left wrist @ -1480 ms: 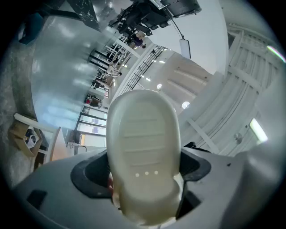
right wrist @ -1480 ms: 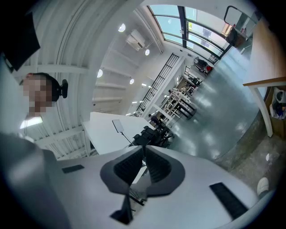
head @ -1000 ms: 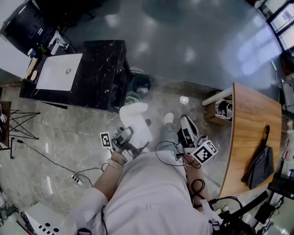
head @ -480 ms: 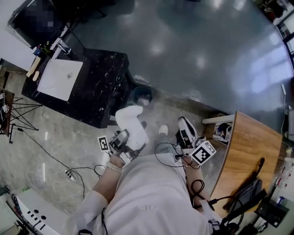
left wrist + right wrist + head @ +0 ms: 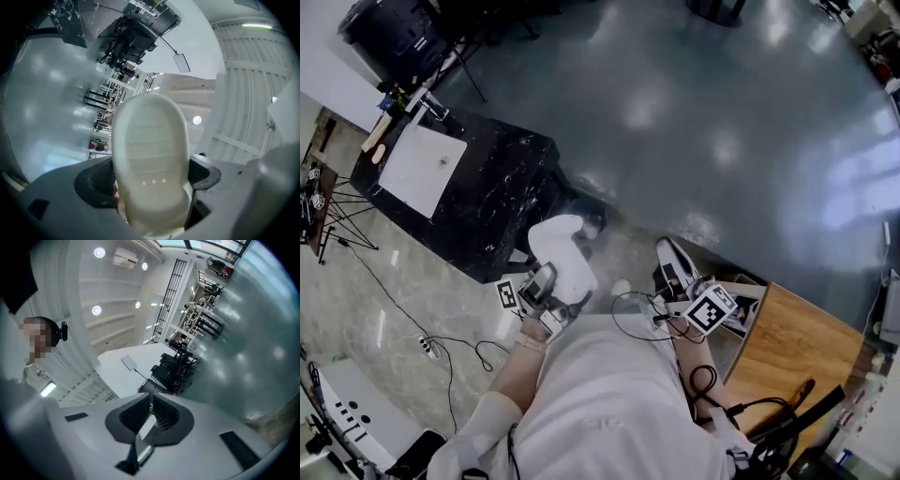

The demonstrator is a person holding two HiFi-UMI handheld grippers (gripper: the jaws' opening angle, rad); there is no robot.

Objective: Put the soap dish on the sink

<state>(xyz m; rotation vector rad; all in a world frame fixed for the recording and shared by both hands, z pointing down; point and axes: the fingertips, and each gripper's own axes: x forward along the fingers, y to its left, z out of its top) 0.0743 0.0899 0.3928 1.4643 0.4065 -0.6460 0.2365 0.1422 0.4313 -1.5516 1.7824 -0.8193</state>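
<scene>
A white oval soap dish (image 5: 561, 255) is held out in front of the person, and my left gripper (image 5: 551, 286) is shut on its near end. In the left gripper view the soap dish (image 5: 150, 159) fills the middle between the dark pads (image 5: 96, 180). The white sink basin (image 5: 422, 164) is set in a black marble counter (image 5: 502, 192) at the upper left, some way off. My right gripper (image 5: 675, 272) is at the person's right side; its jaws stand together with nothing between them (image 5: 151, 416).
A dark bin (image 5: 592, 214) stands beside the counter's near corner. A wooden table (image 5: 783, 352) lies at the lower right. Cables (image 5: 441, 347) trail over the floor at the left. Bottles (image 5: 389, 98) stand behind the basin.
The view has swung: the counter and sink have shifted up and left, the wooden table down and right. The soap dish stays in my left gripper.
</scene>
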